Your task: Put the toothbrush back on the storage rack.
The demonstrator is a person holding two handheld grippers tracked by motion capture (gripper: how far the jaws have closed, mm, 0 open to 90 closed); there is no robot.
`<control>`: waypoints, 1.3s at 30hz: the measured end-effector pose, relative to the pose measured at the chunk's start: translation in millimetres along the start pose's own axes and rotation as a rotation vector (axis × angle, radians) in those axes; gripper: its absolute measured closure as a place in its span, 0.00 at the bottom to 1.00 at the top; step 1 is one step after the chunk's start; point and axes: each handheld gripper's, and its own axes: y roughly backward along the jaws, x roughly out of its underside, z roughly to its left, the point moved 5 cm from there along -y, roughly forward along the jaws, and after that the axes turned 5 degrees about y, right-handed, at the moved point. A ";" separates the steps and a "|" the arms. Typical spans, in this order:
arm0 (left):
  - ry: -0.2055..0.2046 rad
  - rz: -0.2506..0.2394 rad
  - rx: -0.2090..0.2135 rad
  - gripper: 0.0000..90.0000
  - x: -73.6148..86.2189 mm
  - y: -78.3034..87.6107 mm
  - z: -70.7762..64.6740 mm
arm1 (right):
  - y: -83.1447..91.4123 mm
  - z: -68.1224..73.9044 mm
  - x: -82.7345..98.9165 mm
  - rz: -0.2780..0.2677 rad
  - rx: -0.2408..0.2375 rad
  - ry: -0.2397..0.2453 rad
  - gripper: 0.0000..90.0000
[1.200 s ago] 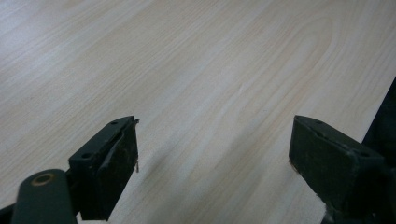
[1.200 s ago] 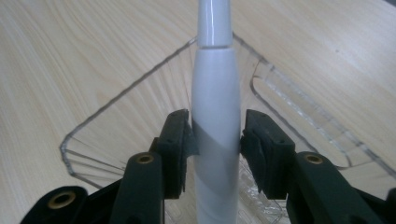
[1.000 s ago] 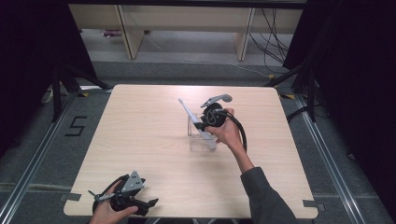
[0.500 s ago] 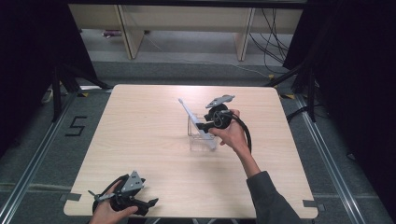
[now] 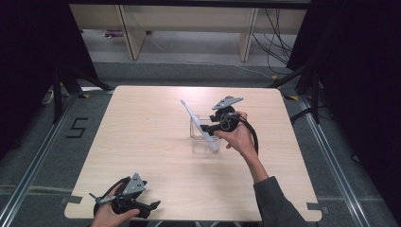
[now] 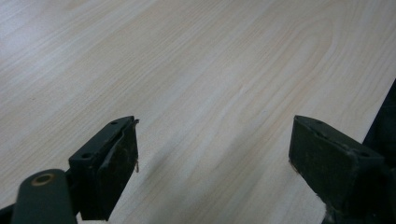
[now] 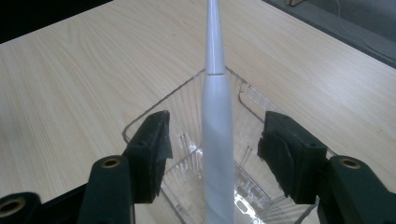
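Release looks done: toothbrush (image 7: 215,140) leans in the clear box (image 5: 200,141) mid-tabletop (image 5: 142,142), right gripper (image 7: 215,140) just opened, jaws apart around it, left gripper (image 6: 212,163) open and idle; next, back out without tipping it.

The tabletop (image 5: 142,142) looked like pale wood or a wood-look laminate, smooth, with fine straight grain and a soft satin sheen. The box (image 7: 187,107) was clear hard plastic, glossy, its walls ribbed and catching small bright glints along the rim. The toothbrush (image 7: 217,140) standing in it was white plastic with a smooth, slightly pearly matt finish and a thin seam where the neck met the handle. The right claw (image 7: 215,144) had black matt plastic jaws with dull, rubbery-looking pads and brass-coloured metal rivets. The left claw (image 6: 212,158) showed the same black matt jaws, their pad edges scuffed and a little frayed.
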 end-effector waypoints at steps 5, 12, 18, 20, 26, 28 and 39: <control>0.001 -0.002 0.003 0.17 0.1 -0.2 -0.9 | 1.6 -1.7 2.9 -0.008 0.003 -0.008 0.46; -0.001 -0.006 0.006 0.17 -0.1 0.7 -0.8 | 7.6 -2.2 2.5 -0.018 0.003 -0.016 0.44; 0.001 -0.007 0.008 0.17 -0.2 0.7 -1.4 | 14.6 -4.7 4.7 -0.024 0.017 -0.033 0.43; 0.000 -0.008 0.009 0.17 -0.3 0.8 -1.3 | 14.2 -3.9 4.6 -0.046 0.024 -0.045 0.42; -0.003 -0.006 0.010 0.17 -0.4 1.1 -1.0 | 23.4 -6.5 8.9 -0.039 0.031 -0.026 0.41; -0.002 -0.008 0.010 0.17 -0.5 1.3 -1.3 | 24.8 -5.4 10.1 -0.030 0.031 -0.038 0.41; -0.004 -0.007 0.008 0.17 -0.4 1.4 -1.5 | 34.7 -8.3 17.3 -0.025 0.055 -0.044 0.38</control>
